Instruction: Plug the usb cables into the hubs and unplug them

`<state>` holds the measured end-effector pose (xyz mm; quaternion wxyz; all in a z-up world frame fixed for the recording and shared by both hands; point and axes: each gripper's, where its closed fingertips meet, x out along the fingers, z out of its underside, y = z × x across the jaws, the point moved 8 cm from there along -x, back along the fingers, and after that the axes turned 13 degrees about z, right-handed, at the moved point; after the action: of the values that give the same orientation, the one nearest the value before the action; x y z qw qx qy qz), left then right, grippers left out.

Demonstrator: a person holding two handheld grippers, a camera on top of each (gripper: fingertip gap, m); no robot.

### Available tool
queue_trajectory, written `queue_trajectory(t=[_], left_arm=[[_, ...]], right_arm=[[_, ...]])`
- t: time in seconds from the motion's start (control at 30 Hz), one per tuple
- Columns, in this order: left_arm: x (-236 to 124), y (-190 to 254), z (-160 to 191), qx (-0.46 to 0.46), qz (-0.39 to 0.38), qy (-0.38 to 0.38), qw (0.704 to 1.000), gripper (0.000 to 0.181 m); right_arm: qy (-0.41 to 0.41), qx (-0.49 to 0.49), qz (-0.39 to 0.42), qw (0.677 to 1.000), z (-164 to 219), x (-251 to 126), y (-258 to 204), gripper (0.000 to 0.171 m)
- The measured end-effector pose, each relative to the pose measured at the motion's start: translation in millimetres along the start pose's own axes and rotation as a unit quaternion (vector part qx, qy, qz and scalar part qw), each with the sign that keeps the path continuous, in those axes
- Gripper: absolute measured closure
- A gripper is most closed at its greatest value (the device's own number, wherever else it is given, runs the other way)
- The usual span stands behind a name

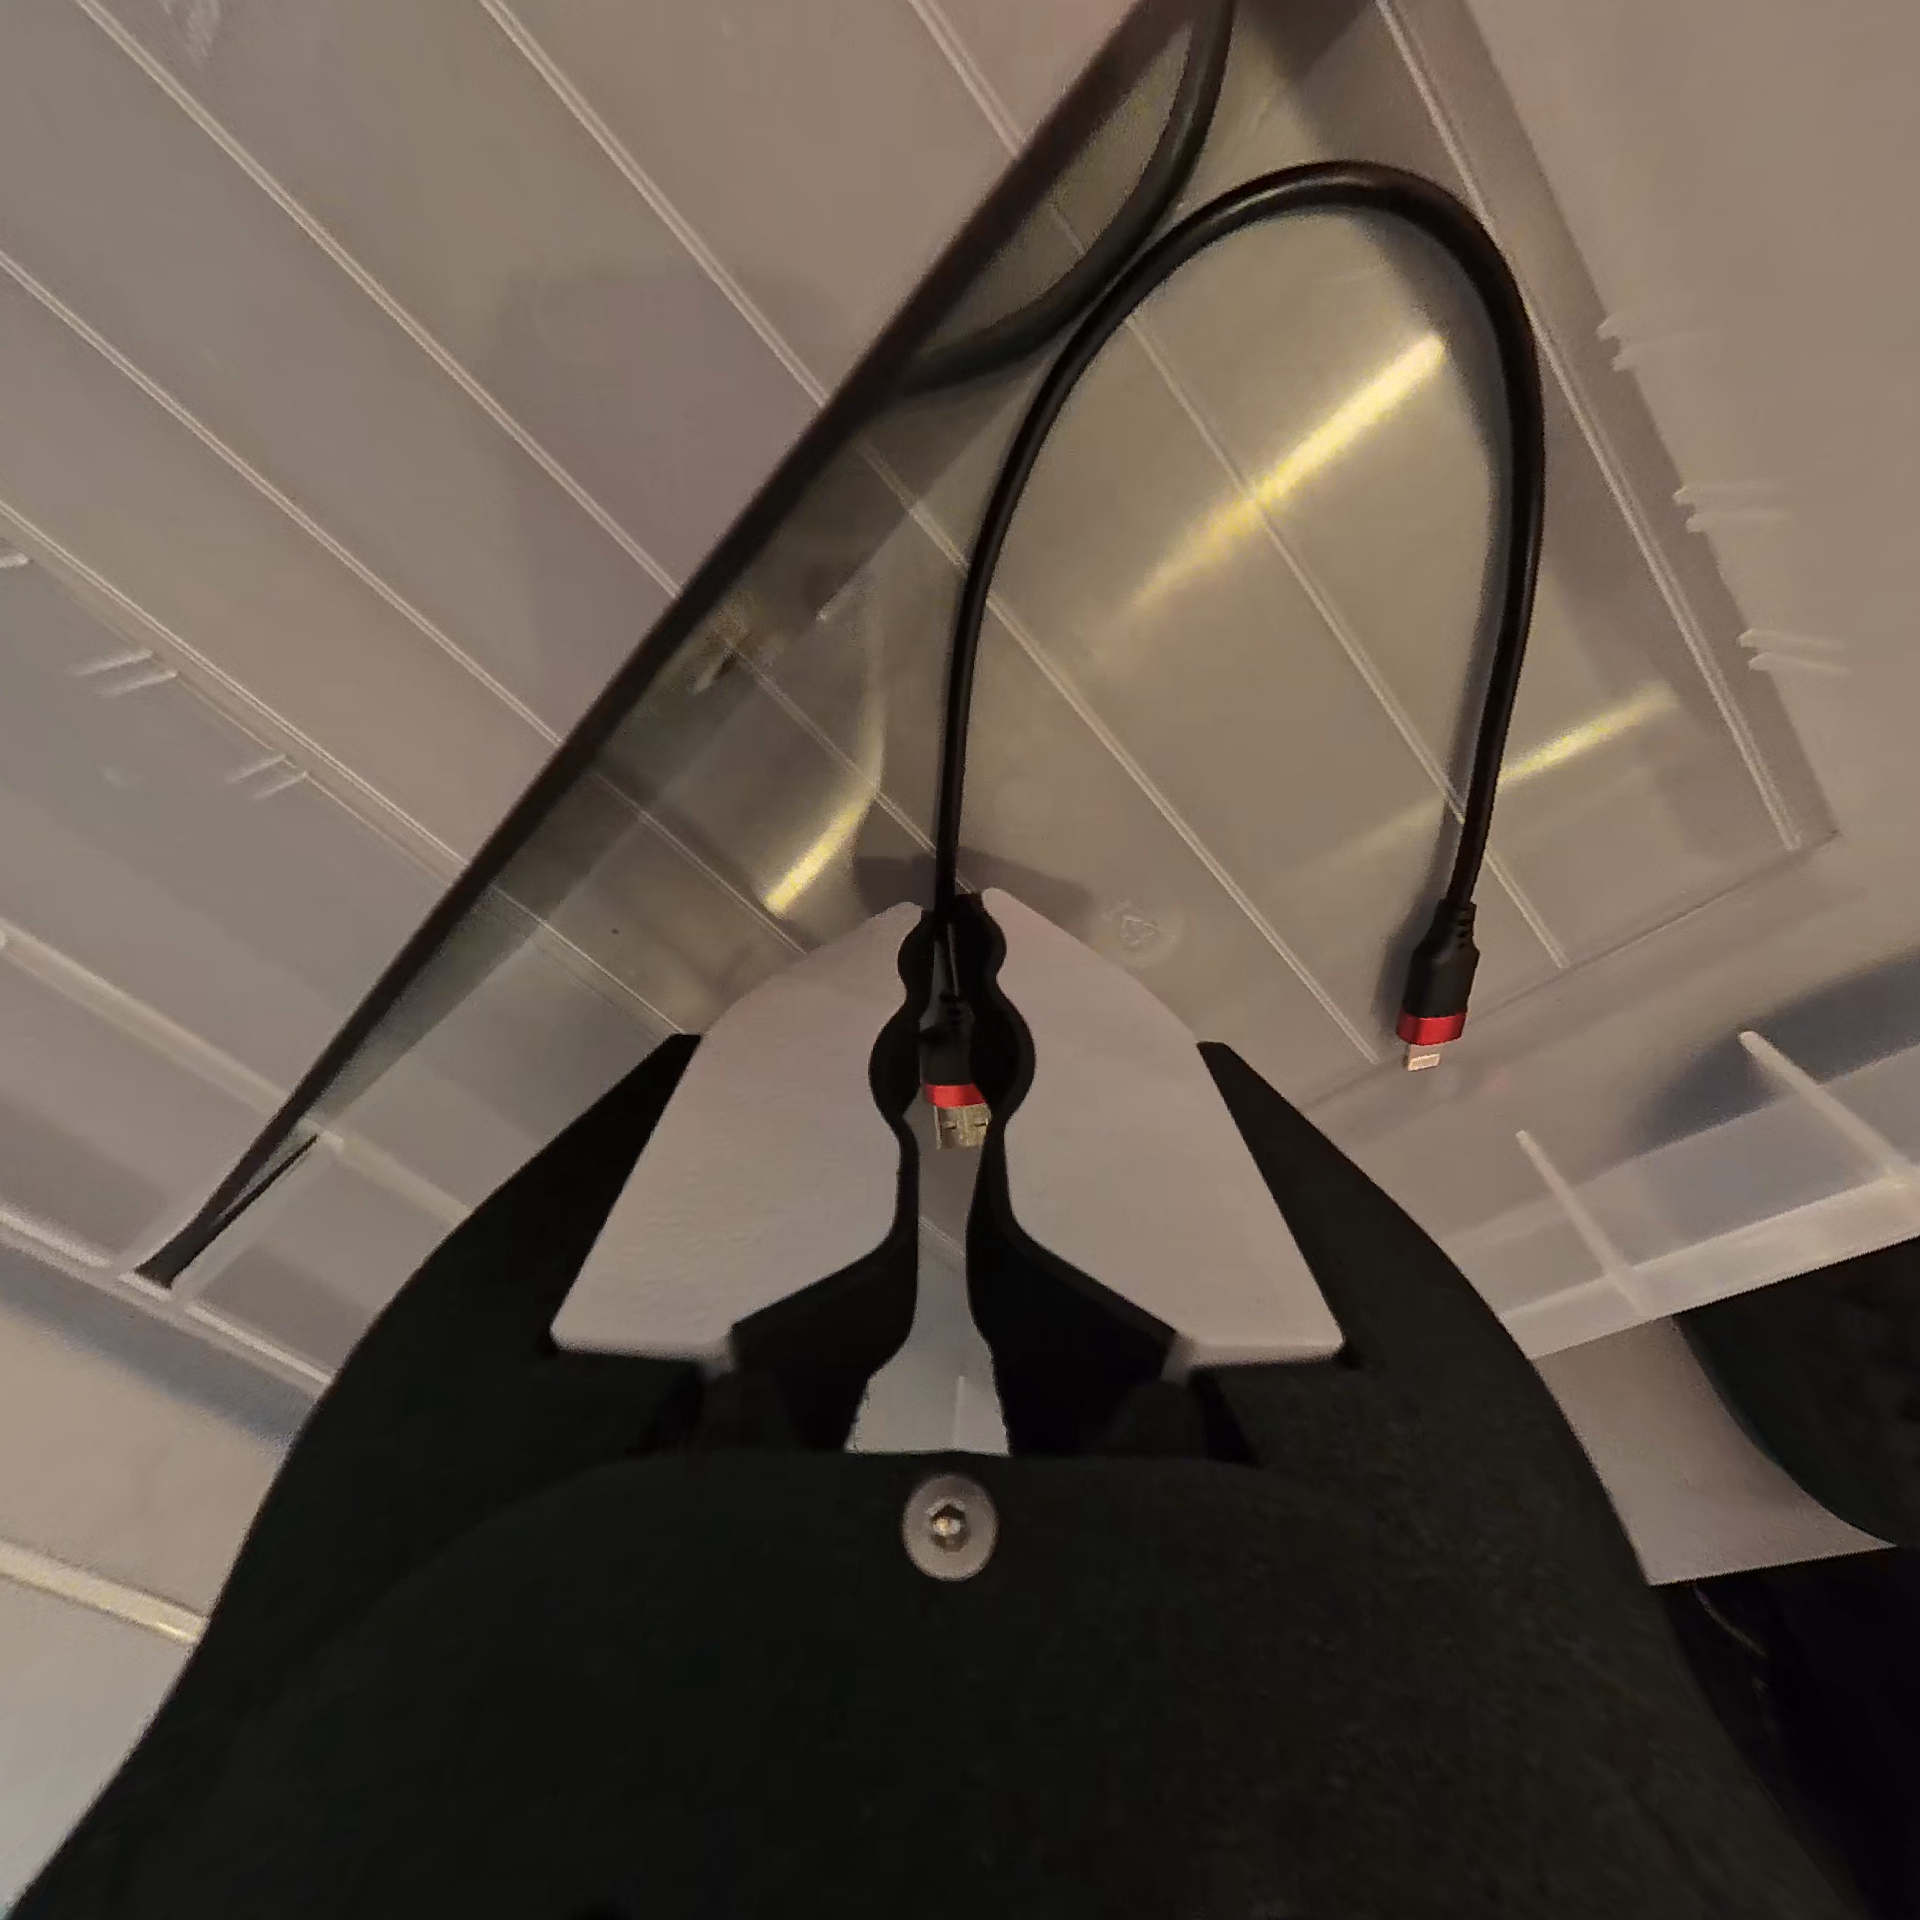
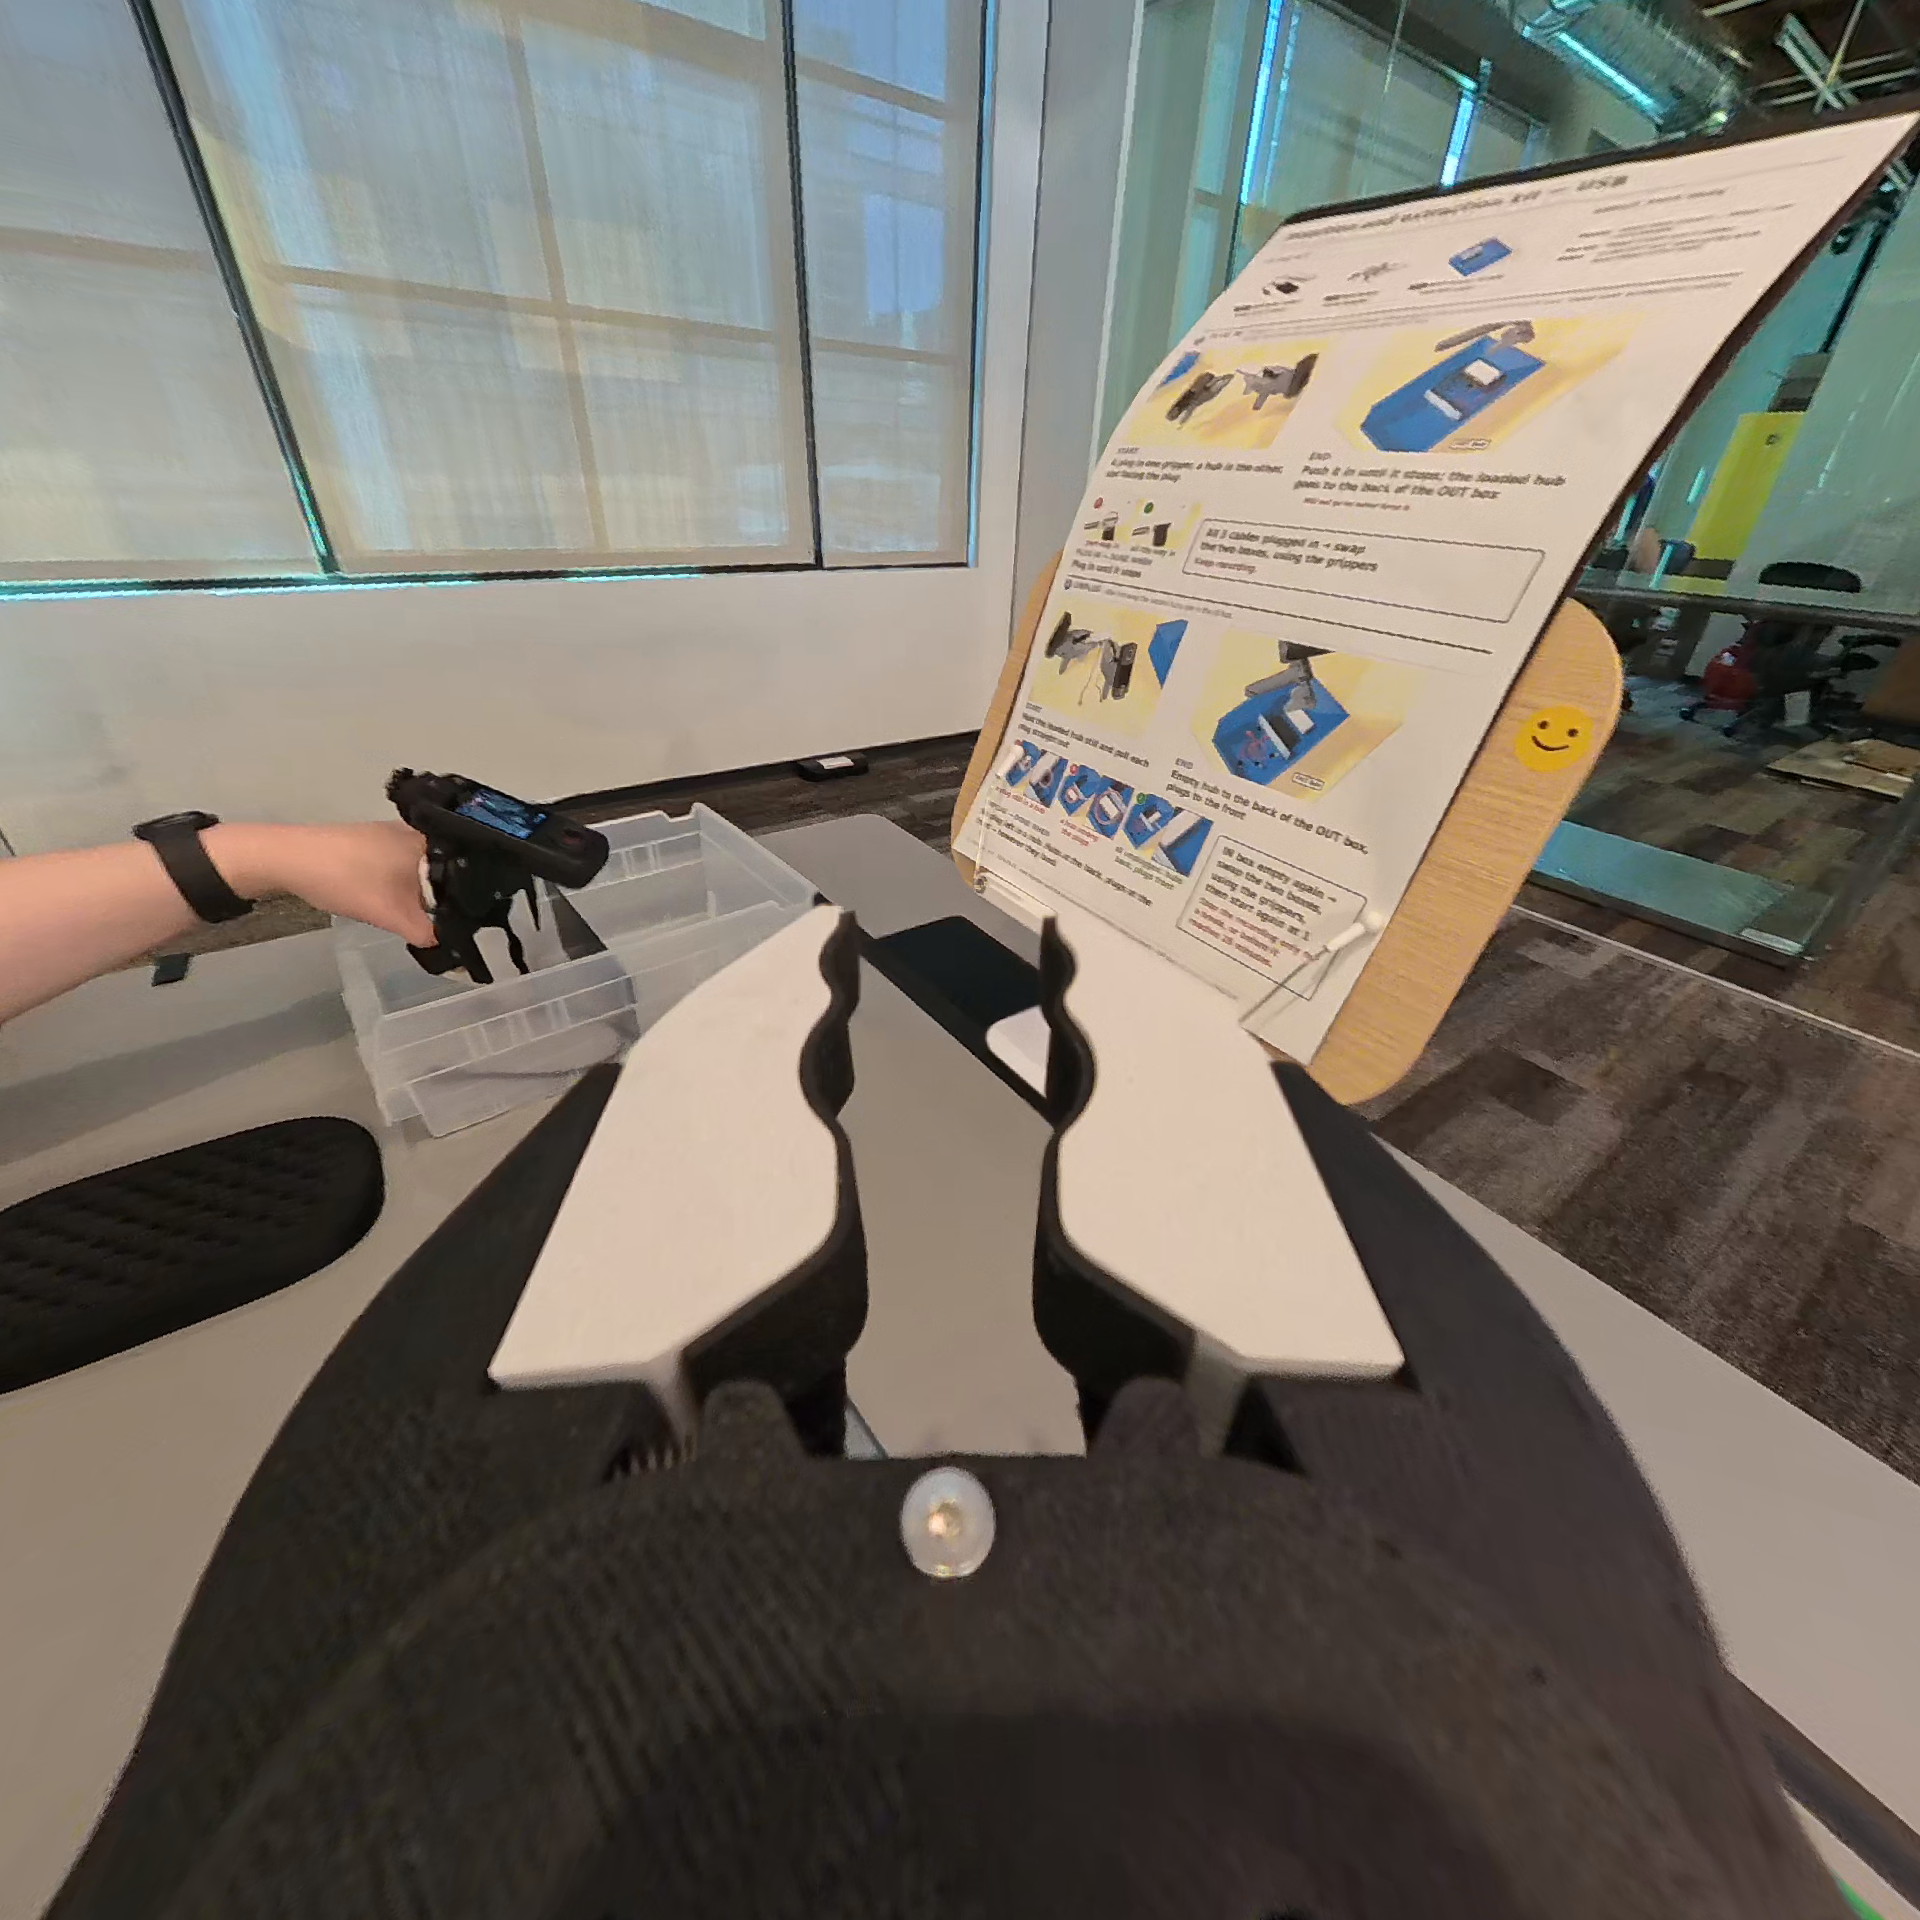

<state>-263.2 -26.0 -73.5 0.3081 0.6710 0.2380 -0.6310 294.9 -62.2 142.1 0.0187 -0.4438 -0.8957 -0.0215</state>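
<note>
**Left claw grips a cable end over the clear bin; right claw waits empty**

The left gripper [image 1: 951, 925] points down into a clear plastic bin [image 1: 312, 468], its two white fingers [image 1: 790, 1039] drawn close together and clamped on a black cable [image 1: 1039, 436] just behind its larger plug [image 1: 954, 1110]. That plug, banded in red with a bare metal end, sits inside the rounded notch between the fingers and faces back toward the camera. From the grip the cable rises in a tall arch and comes down to the right, where its smaller plug [image 1: 1432, 1013], also banded in red, hangs free above the ribbed floor of the bin. A second, thicker dark cord [image 1: 1164, 208] curves along the top of the left wrist view; whether it lies inside the bin or under it cannot be told.

In the right wrist view the right gripper [image 2: 948, 925] is held above a grey table [image 2: 208, 1455], its fingers parted by a moderate gap with nothing between them. Beyond the fingertips lies a flat black object [image 2: 956, 971], too hidden to name. Farther left, a person's hand [image 2: 390, 883], a black watch on the wrist, holds the other gripper down into the clear bin, which stands beside a second one [image 2: 717, 862] on the table. To the right, a printed instruction sheet [image 2: 1351, 582] leans on a wooden stand [image 2: 1475, 883] bearing a yellow smiley sticker [image 2: 1551, 738]. A black mesh pad [image 2: 177, 1236] rests at the table's near left edge.
</note>
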Motion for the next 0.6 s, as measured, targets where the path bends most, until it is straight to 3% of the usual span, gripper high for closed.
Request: queue_trajectory(t=[0.13,0.23,0.3,0.47,0.6], left_arm=[[1,3,-2,0.020,-0.041,-0.023,0.999,0.178],[-2,7,5,0.015,-0.039,-0.033,0.999,0.178],[-14,9,10,0.008,-0.044,-0.014,0.999,0.178],[-78,22,21,-0.002,-0.065,0.071,0.995,0.179],[-144,54,22,0.034,-0.072,0.170,0.982,0.179]], right_arm=[[0.035,0.033,-0.071,0.996,-6,-8,-5,0.147],[0.069,0.067,-0.157,0.983,-13,-19,-10,0.170],[0.085,0.080,-0.204,0.972,-17,-26,-12,0.171],[0.112,0.105,-0.295,0.943,-23,-41,-15,0.171],[0.136,0.155,-0.388,0.898,-26,-55,-13,0.171]])
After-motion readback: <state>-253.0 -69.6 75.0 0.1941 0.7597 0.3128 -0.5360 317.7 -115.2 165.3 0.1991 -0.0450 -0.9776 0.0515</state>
